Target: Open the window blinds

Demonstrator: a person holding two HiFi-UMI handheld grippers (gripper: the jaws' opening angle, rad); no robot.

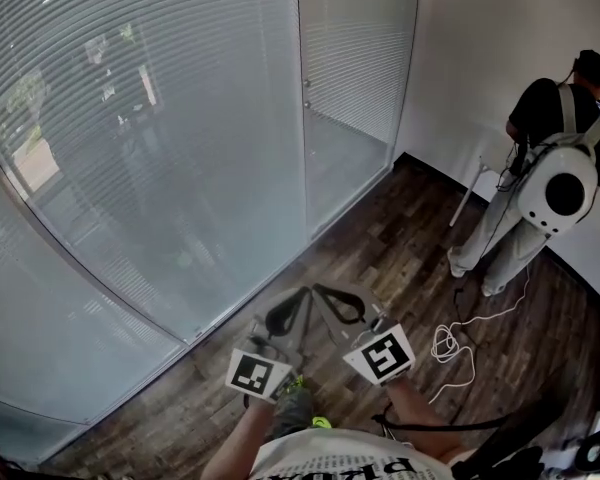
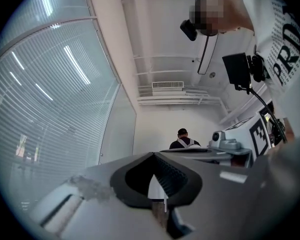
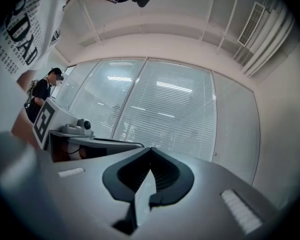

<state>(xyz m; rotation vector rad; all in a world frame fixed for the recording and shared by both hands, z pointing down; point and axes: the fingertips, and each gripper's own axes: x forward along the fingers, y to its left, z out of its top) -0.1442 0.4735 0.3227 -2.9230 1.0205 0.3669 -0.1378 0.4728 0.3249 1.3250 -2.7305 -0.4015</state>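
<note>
Our left gripper and right gripper, both pressed together on nothing, hung short of the shut blinds ahead, so we judged it best to step closer before parting either pair.

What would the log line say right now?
left gripper: shut, empty | right gripper: shut, empty | white slatted window blinds: lowered, untouched
</note>
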